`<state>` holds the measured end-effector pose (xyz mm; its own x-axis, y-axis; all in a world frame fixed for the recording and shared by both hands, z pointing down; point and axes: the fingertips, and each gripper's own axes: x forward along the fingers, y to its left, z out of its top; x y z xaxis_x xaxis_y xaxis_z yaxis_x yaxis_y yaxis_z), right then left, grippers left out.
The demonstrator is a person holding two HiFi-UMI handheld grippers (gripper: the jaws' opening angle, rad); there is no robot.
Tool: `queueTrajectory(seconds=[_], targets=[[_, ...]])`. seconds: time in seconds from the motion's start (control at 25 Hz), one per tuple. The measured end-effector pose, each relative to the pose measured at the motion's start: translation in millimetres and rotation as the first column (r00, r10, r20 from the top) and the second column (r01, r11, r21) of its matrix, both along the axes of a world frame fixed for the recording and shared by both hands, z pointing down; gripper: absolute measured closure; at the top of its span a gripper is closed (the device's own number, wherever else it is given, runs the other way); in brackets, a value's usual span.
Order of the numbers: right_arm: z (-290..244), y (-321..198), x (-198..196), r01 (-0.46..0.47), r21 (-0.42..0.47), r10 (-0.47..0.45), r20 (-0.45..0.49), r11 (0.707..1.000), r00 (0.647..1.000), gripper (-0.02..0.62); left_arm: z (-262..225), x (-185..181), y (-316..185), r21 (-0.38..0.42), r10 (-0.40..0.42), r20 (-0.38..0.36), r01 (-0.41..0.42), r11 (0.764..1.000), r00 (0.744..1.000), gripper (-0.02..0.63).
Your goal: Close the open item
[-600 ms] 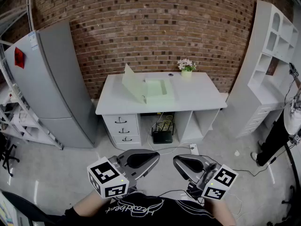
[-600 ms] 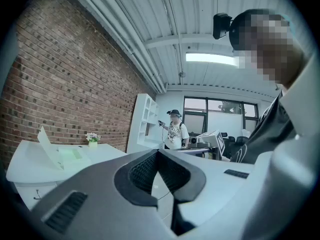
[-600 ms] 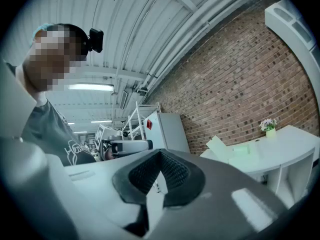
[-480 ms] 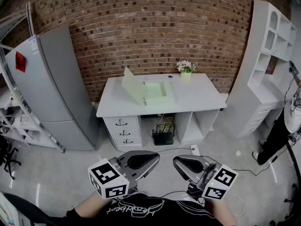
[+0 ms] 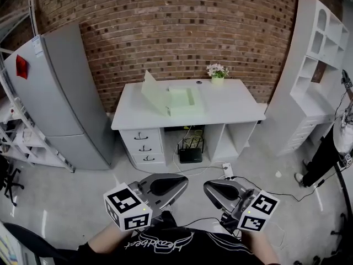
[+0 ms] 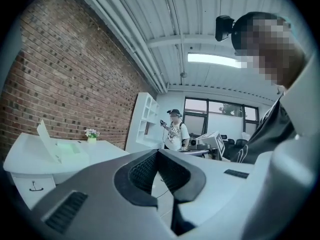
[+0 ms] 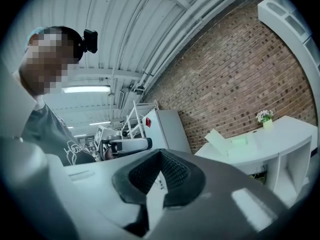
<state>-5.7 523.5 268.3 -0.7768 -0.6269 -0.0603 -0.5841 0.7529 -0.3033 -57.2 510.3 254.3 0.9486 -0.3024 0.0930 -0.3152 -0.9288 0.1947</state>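
— What is nearest to us?

— Our own two tools, held low over our dark shirt (image 5: 165, 248). The left gripper (image 5: 164, 186) has its jaws pressed together with nothing between them. The right gripper (image 5: 219, 191) is the same, tips meeting and empty (each gripper's own camera shows the dark pads joined at the front). Both point forward, side by side and just apart.

— And beneath them?

— Only the grey floor (image 5: 71, 203).

— Where is the thing we are to close?

— Well apart from both grippers, across that floor. The pale green box (image 5: 182, 101) lies on the white desk (image 5: 234, 114), on its left half. Its lid (image 5: 152, 92) stands tilted up along the box's left side, so the box is open.

— What else do we see on the desk?

— A small pot of flowers (image 5: 217, 73) at the back edge, to the right of the box and not touching it. Under the top there are three drawers (image 5: 144, 147) on the left and a black router (image 5: 191, 155) in the open bay beside them.

— And around the desk?

— A grey refrigerator (image 5: 58, 101) stands to its left and a white shelf unit (image 5: 320, 65) to its right. The brick wall (image 5: 182, 26) runs behind all of it. A person (image 5: 325, 159) is at the far right edge, only partly in view.
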Motion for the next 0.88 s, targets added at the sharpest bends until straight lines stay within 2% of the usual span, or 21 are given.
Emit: queueTrajectory(seconds=[0.2,0.56,0.88], targets=[[13.9,-8.3,-3.6,0.004,-0.035,-0.003,0.009,0.999,1.0,0.592,18.0,-7.3,-9.0,-0.053,-0.023,-0.006,0.022,0.998,1.0,0.604],[25.3,-34.1,-5.3,0.012,-0.055,-0.013,-0.006,0.998,1.0,0.592,29.1,-9.5,-34.8,-0.082,-0.036,-0.014,0.035,0.996,0.999,0.604],[40.0,-79.9,1.0,-0.001,-0.088,0.001,0.002,0.996,1.0,0.592,42.1,-2.7,-81.2,-0.108,-0.021,-0.003,0.02,0.994,1.0,0.604]])
